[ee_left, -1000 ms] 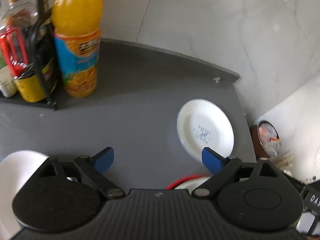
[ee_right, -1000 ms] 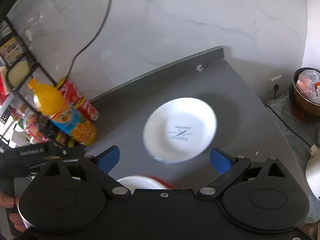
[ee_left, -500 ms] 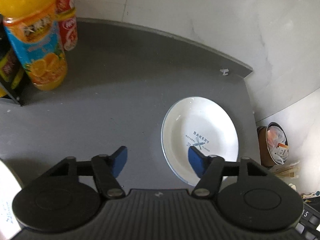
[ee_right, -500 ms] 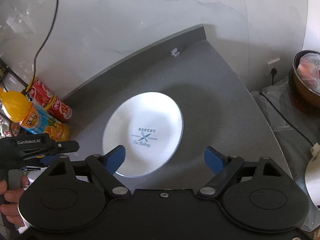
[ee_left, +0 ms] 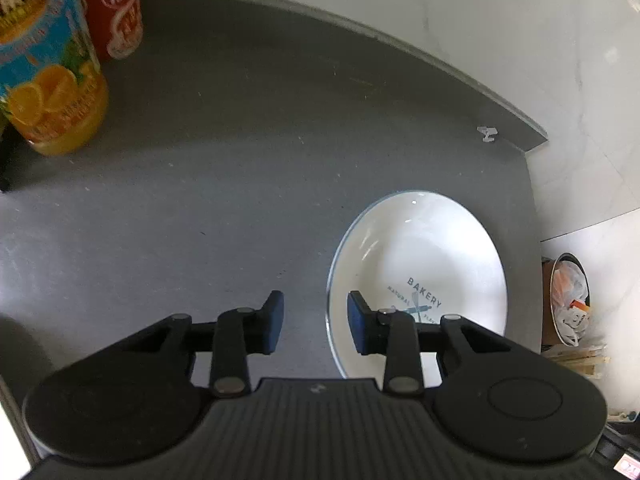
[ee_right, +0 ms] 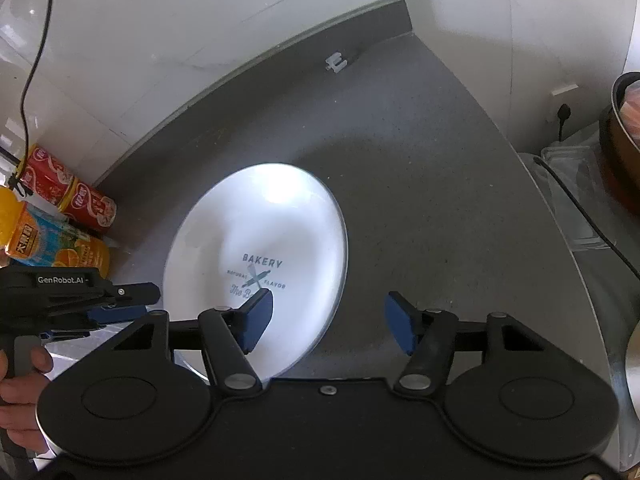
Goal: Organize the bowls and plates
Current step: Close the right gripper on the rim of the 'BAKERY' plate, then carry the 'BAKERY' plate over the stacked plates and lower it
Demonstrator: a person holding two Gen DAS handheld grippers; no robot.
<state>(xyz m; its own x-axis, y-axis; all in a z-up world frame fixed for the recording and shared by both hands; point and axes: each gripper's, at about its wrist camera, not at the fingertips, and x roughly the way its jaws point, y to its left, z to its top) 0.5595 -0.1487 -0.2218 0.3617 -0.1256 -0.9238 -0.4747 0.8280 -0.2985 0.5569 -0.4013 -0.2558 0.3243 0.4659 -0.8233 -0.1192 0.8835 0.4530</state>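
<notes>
Left gripper [ee_left: 314,322]: jaws apart, straddling the plate's left rim, nothing clamped
Juice bottle [ee_left: 48,80]: far left of the plate, by the red can [ee_left: 116,12]
Plate [ee_right: 256,264]: white, "BAKERY" print, flat on the grey counter [ee_left: 240,140] near its right edge
Right gripper [ee_right: 328,322]: jaws wide apart over the plate's right rim, holding nothing

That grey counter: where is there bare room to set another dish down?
The counter lies bare between the juice bottle and the white plate, and behind the plate toward the wall. Another bare strip runs right of the plate to the counter's edge. The far left corner is crowded, with the red can there.
</notes>
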